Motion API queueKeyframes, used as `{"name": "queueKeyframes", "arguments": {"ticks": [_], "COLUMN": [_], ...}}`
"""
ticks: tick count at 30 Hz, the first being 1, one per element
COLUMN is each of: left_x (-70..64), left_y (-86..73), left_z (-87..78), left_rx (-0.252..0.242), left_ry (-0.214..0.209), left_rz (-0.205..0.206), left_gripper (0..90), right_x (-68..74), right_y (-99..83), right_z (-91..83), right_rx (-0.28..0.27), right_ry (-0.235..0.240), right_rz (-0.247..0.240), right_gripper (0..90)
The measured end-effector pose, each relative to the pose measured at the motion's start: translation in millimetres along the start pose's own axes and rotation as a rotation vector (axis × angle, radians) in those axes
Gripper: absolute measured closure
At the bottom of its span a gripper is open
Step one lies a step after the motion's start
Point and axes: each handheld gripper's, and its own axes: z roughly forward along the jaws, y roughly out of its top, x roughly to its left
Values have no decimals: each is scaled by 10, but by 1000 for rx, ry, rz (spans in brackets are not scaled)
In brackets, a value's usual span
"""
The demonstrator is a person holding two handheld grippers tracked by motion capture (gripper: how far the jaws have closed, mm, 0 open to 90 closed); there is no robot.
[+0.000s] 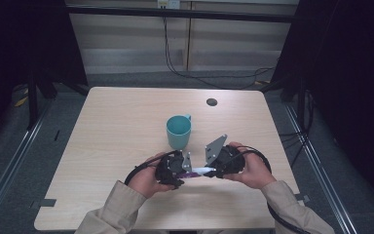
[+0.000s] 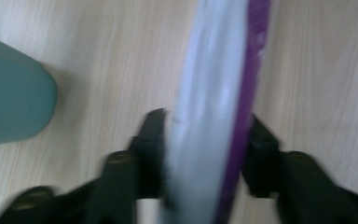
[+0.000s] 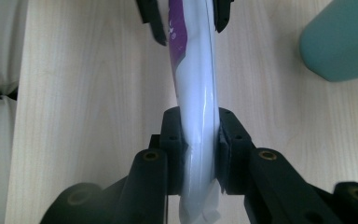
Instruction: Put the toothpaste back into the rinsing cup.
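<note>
The jaws of the right gripper (image 3: 199, 140) are closed on a flat white and purple sachet (image 3: 196, 84), pinching it across its narrow width near the white end, whose crimped edge pokes out below the pads. Farther along the same packet, the jaws of the left gripper (image 2: 205, 144) are clamped on the purple-printed part, one pad on each face, so the sachet is held edge-on between them and looks like a slim band. In the right gripper view the left gripper's black tips show at the top of the frame, gripping the far stretch of the packet. Held this way at two spots, the sachet is kept taut and off the table (image 1: 117, 126), and my judgement is that the two grips are set up for pulling or tearing it open, or for steadying it before tipping it toward the cup. In the high view the sachet (image 1: 198, 171) spans the short gap between the two grippers, its long axis running roughly left to right, nearly level, with the purple end at the person's left gripper (image 1: 187, 171) and the white end at the right gripper (image 1: 213, 171). It sits low over the near part of the table, in front of the person. The teal cup (image 1: 178, 130) stands upright just beyond the hands, apart from the sachet, its mouth open upward, plausibly placed there to receive the contents. A small dark round spot (image 1: 212, 102) lies farther back on the tabletop.
</note>
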Motion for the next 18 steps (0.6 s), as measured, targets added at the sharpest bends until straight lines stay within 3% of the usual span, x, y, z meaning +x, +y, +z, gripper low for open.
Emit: {"name": "queueKeyframes", "arguments": {"ticks": [2, 6, 9, 14, 16, 17, 18], "left_x": [-26, -42, -56, -58, -35, -35, -22], "left_y": [1, -8, -31, -57, -77, -77, -106], "left_z": [-3, -31, -82, -119, -130, -130, -131], "left_rx": [21, 34, 20, -16, -25, -25, -23], "left_ry": [-6, -16, -21, -37, -41, -41, -39], "left_rz": [15, -11, -46, -73, -86, -86, -96], "left_gripper": [615, 655, 688, 706, 707, 708, 708], "right_x": [8, 13, -6, -54, -73, -73, -96], "right_y": [11, 17, -13, -114, -173, -173, -239], "right_z": [0, 5, 6, 31, 13, 13, -22], "right_rx": [-4, -17, -63, -116, -145, -145, -176], "right_ry": [7, 18, 18, 13, -12, -12, -23], "right_rz": [-16, -13, 32, 108, 150, 150, 198], "right_gripper": [750, 740, 689, 458, 346, 346, 315]}}
